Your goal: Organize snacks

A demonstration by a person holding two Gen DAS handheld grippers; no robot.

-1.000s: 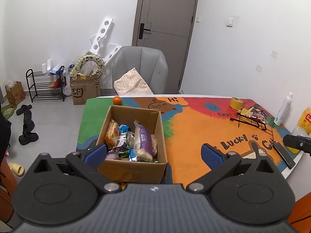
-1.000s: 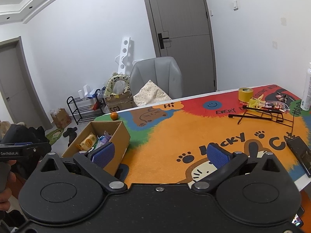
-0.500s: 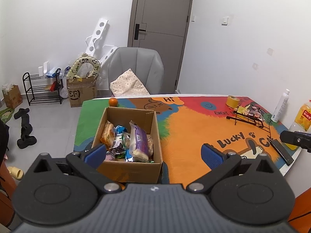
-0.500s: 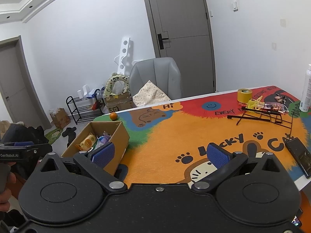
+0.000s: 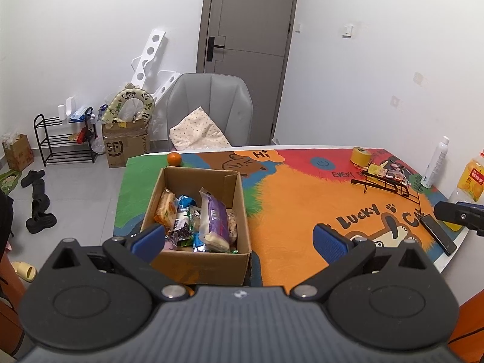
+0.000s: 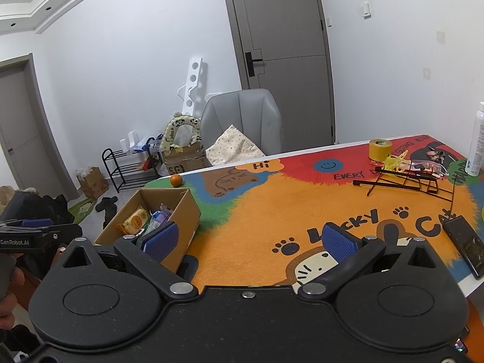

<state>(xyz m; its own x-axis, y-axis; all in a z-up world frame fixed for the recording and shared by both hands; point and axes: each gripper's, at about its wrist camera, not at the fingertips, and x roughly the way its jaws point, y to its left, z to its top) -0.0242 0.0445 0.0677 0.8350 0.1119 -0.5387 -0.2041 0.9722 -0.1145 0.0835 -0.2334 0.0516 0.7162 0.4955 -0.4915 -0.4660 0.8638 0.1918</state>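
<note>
i read the scene from the table mat (image 5: 296, 211) down. it carries a cardboard box (image 5: 199, 260) at 9 o'clock of its centre, and a folded black wire rack (image 6: 402, 181) at 2 o'clock with small packets (image 6: 429, 163) lying on and behind it.

the box is open-topped and holds the snacks: a purple-wrapped bread pack (image 5: 213, 220) leaning at its right side, a yellow pack (image 5: 165, 208) at its left, smaller wrappers (image 5: 181, 227) between them. an orange (image 5: 174, 159) sits on the mat just beyond the box, at 12 o'clock.

my left gripper (image 5: 239, 240) hovers above the box's near edge, fingers spread wide, nothing between them. my right gripper (image 6: 251, 239) hangs over the bare mat, fingers likewise apart and empty.

judgement: snacks gathered in the box fit both a finished collection and a supply waiting to go to the rack. i cannot settle which, so i commit to no pick.
</note>
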